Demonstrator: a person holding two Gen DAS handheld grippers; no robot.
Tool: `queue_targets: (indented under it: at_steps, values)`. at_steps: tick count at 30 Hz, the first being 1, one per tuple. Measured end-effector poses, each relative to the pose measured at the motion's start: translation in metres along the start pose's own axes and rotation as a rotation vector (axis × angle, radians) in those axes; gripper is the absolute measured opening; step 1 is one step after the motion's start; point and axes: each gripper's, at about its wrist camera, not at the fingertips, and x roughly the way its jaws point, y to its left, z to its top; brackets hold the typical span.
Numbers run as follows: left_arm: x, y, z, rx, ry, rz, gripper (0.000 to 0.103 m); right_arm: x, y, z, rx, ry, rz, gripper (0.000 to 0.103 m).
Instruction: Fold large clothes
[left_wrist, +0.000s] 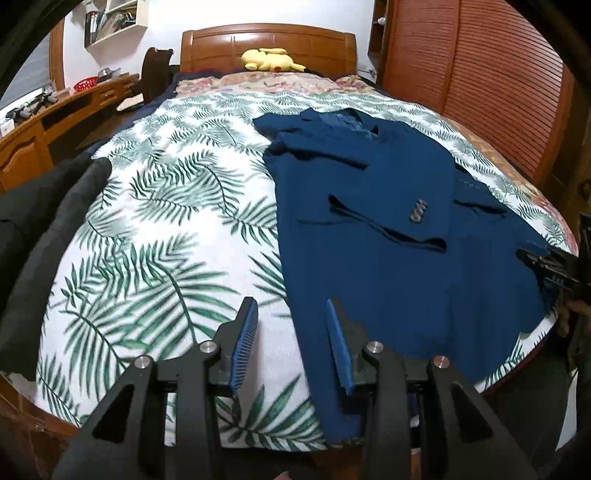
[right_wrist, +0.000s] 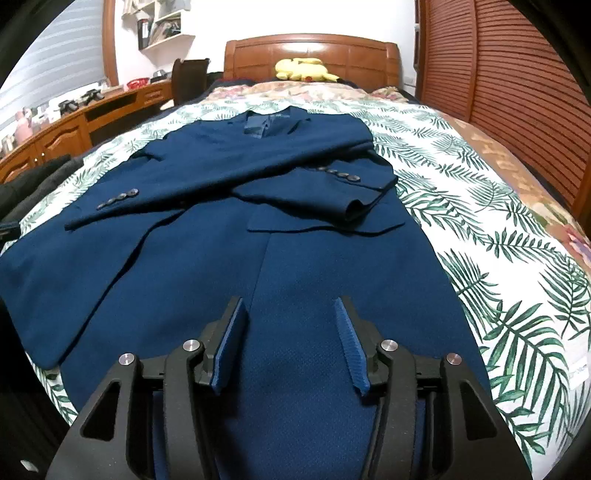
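A dark blue suit jacket (right_wrist: 258, 229) lies flat on the bed (right_wrist: 480, 221), collar toward the headboard and hem toward the foot. Both sleeves are folded in across the chest and cross each other, each cuff showing a row of grey buttons. A pocket flap shows below the crossed sleeves. The cloth lies fairly smooth.

Jacket (right_wrist: 207, 258) was plain navy blue; bedspread (left_wrist: 155, 229) white with green palm-leaf print; plush toy (left_wrist: 271, 59) yellow.

Even indoor light; strong fisheye bending, dark corners; edges perhaps slightly blurred.
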Motion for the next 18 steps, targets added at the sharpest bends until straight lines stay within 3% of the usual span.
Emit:
queue_targets:
  at_steps: [7, 18]
  values:
    - [0.005, 0.003, -0.007, -0.011, 0.012, -0.007, 0.037, -0.019, -0.006, -0.001, 0.002, 0.026, -0.015, 0.057]
    - [0.003, 0.000, -0.010, -0.003, 0.015, 0.008, 0.038, -0.044, -0.047, -0.009, 0.019, 0.046, -0.148, 0.057]
